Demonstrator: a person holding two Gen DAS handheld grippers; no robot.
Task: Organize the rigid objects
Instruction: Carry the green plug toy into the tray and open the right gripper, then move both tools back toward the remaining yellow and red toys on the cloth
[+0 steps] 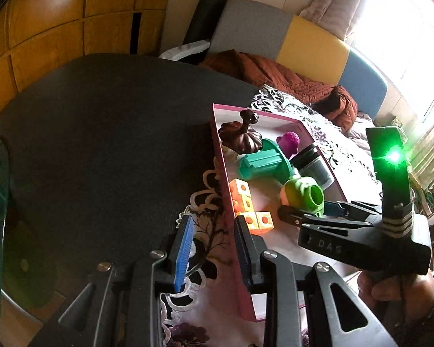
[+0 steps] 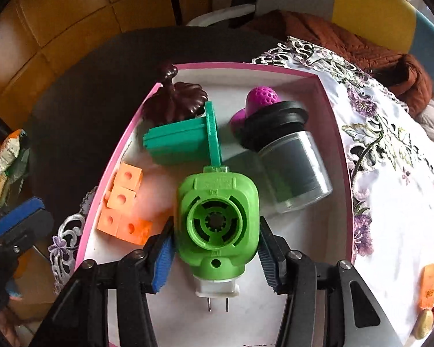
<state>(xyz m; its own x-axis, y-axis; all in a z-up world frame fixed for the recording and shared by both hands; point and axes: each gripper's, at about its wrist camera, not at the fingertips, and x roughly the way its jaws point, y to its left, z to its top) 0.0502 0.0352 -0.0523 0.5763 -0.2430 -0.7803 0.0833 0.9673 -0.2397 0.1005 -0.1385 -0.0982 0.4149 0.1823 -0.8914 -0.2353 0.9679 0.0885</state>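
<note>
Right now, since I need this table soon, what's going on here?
A person with a handheld gripper in each hand is sorting small items into a pink box. The right gripper has a green plug-in device between its pads, low in the box beside the orange cubes, teal piece and jar; whether the pads press on it is unclear. The left gripper hovers open at the box's edge.

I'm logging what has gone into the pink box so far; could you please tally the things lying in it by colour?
Green: 2, the green plug-in device and the teal plastic piece
Orange: 1, the orange block cluster
Purple: 1, the purple perforated toy
Dark brown: 1, the brown scalloped lid
Clear with black cap: 1, the jar
Total: 6
</note>
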